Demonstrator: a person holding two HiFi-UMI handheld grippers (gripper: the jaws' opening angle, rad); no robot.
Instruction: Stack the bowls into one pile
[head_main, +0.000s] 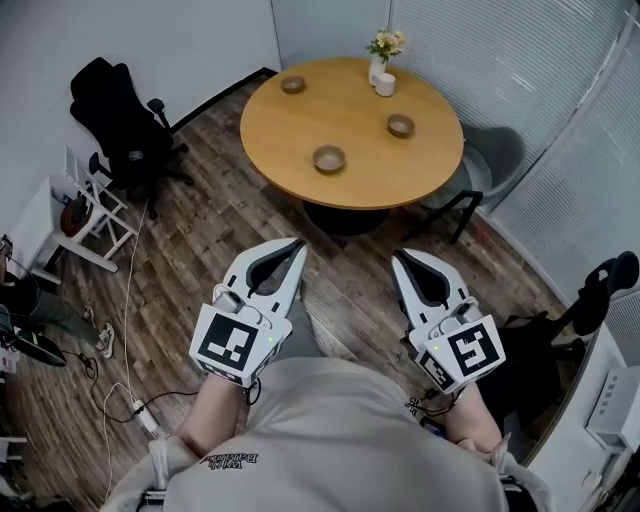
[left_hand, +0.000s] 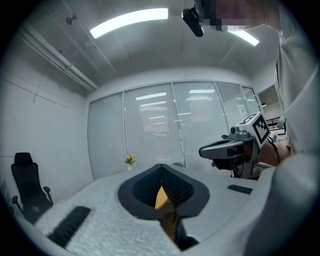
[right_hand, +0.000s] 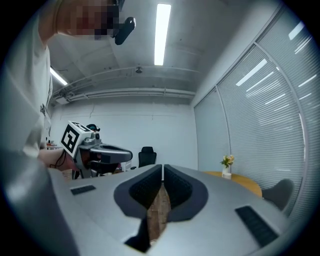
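— Where are the bowls found?
— Three small brown round bowls are seen well apart on the round wooden table (head_main: 340, 110): a far bowl (head_main: 293, 84), a right bowl (head_main: 401, 125) and a near bowl (head_main: 329, 158).

— And the claws?
— The left gripper (head_main: 298, 243) and right gripper (head_main: 398, 256) are held over the wood-plank floor (head_main: 200, 220), short of the table. Both pairs of jaws are closed tip to tip, and nothing is gripped.
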